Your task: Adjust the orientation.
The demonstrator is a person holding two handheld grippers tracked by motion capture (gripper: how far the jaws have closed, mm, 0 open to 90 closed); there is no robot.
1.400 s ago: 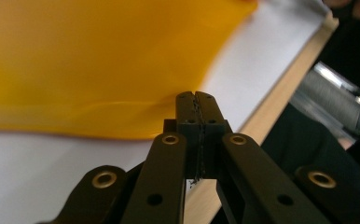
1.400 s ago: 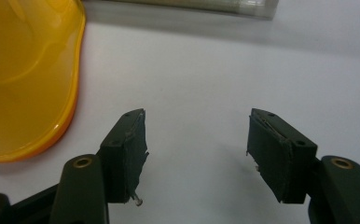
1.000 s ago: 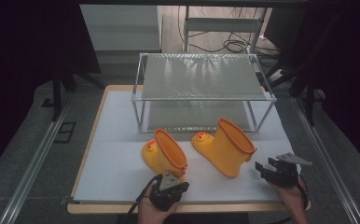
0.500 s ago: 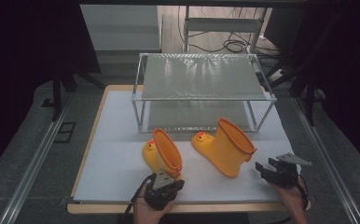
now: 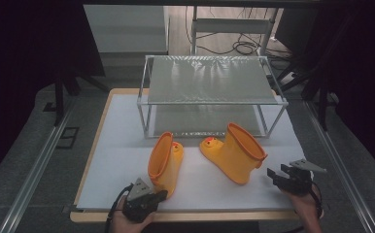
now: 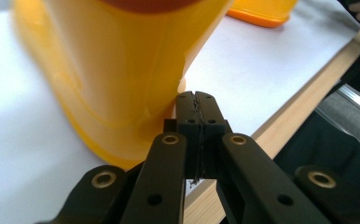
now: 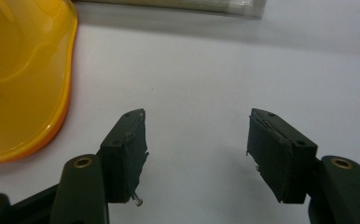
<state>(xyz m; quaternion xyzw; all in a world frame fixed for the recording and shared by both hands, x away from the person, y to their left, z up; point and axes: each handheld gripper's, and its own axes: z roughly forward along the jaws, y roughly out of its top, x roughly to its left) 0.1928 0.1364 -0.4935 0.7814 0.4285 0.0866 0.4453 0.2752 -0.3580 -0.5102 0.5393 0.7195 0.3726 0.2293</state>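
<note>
Left tool (image 5: 157, 195) now lower, beside left boot (image 5: 166, 162).

The high view looks forward and down from the near side over the whole table (image 5: 127, 160), its wire rack (image 5: 210, 80) at 12 o'clock. The left gripper view sits very close to the left boot (image 6: 117, 70), with the other boot (image 6: 262, 11) at 1 o'clock, blurred. The right gripper view looks low across the white sheet, with what seems the right boot (image 7: 19, 79) at 10 o'clock; both boots also appear from above.
</note>
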